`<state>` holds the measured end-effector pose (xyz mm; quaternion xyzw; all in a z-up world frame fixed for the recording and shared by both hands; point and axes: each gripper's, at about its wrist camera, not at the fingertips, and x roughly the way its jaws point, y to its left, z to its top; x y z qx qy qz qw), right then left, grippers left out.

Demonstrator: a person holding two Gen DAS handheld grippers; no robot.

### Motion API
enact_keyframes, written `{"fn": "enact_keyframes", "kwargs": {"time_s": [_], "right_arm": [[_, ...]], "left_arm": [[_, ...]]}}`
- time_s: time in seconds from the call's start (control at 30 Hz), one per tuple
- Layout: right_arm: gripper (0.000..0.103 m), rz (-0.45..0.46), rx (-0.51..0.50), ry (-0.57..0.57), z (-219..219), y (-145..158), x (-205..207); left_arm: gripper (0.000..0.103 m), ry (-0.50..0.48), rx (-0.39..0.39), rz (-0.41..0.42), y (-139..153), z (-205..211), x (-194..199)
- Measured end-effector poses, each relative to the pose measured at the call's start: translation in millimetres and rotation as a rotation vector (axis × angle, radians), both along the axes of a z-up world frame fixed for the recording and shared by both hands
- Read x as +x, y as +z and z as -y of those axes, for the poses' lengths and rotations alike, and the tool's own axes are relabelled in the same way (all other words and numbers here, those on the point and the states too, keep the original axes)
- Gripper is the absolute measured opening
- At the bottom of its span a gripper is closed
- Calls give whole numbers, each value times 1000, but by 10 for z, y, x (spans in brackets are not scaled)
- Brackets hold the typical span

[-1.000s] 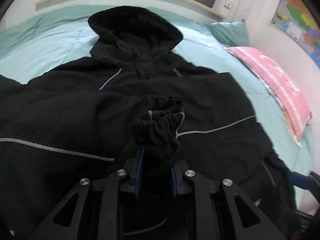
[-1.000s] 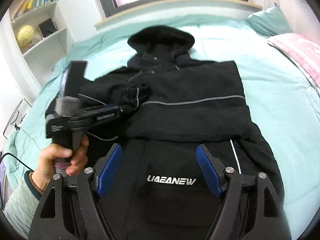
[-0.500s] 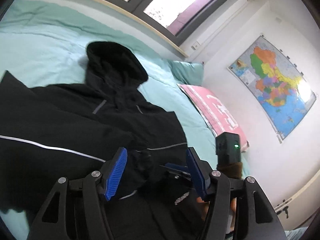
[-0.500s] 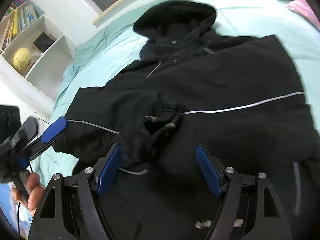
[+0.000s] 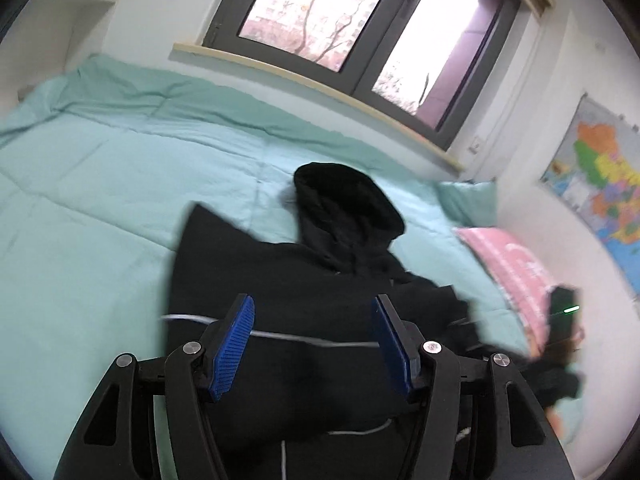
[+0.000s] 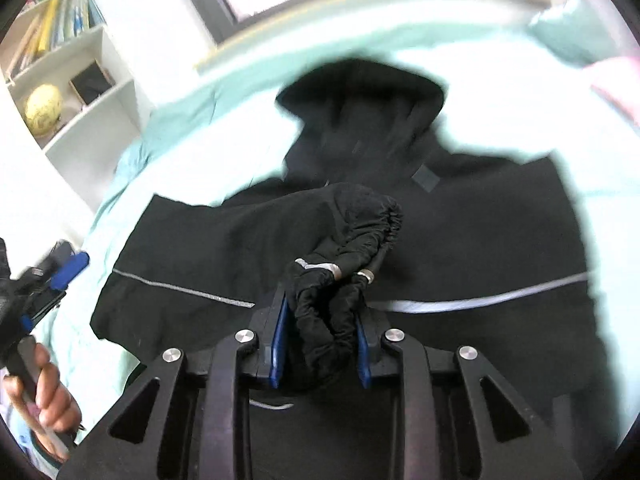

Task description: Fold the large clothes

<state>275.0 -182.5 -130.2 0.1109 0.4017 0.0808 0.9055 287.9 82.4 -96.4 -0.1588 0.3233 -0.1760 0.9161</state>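
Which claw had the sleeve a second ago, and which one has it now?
The sleeve swapped claws. The left claw let go of the gathered elastic sleeve cuff and now stands open above the black hooded jacket. The right claw, open before, has shut on it. The jacket still lies on the mint-green bedspread.

My bed (image 5: 100, 184) has a green cover. A black coat (image 6: 480, 240) lies flat on it. A green pillow (image 5: 468, 200) and a pink pillow (image 5: 516, 268) lie by the wall.
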Motion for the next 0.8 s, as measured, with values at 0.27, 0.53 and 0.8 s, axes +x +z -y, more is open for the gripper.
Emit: {"fn": "enact_keyframes", "kwargs": {"time_s": [0.27,0.53,0.8], "right_arm": [[31,92,-148,-94,857,564,-251],[32,-130,-118,-173,1485,-396,53],[37,-226,-137,-190,1551,-756,100]], "left_arm": [[62,-72,42,-73,-268,595,302],[62,-118,211,-270,-1178,1016,607],[62,-137,242,-201,-1048,964,475]]}}
